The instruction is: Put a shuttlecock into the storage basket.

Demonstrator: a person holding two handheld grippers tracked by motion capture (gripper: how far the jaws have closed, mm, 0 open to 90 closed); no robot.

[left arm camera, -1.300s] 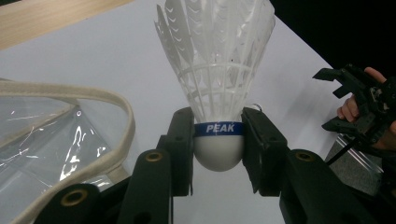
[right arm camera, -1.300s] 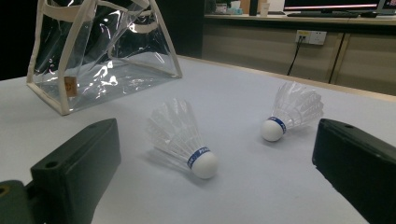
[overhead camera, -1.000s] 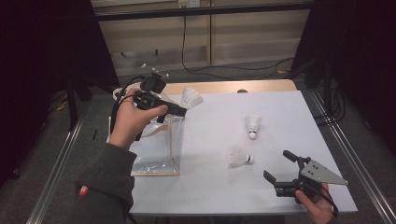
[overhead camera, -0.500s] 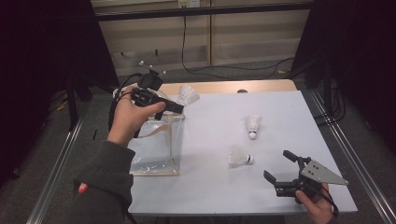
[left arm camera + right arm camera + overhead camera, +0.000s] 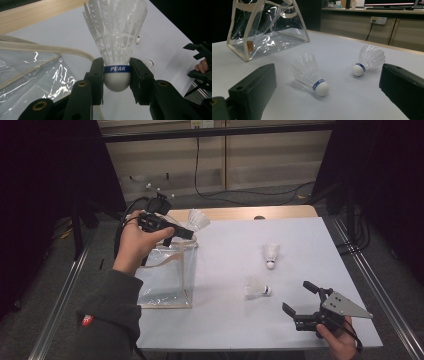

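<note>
A: What sits closest to the person's side of the table?

B: The right gripper (image 5: 299, 306), at the near right corner of the white table (image 5: 320, 235). Its jaws stand wide apart with nothing between them, resting low over the tabletop.

A: And just past it?

B: Two loose shuttlecocks. The nearer shuttlecock (image 5: 310, 75) lies on its side just ahead of those parted jaws, cork toward the gripper. The farther shuttlecock (image 5: 369, 60) lies beyond it, also tipped over, its cork pointing toward the person.

A: Then the bag?

B: Yes, a clear plastic bag (image 5: 167, 280) with cream trim stands on the left part of the table, its mouth open upward.

A: Where's the left gripper?

B: The left gripper (image 5: 116, 75) is held up above the bag's far rim. It is clamped on a third shuttlecock (image 5: 116, 32): the pads press either side of the white cork at its blue band marked PEAK, feathers pointing away from the hand. That shuttlecock hangs in the air, above the bag's far edge.
</note>
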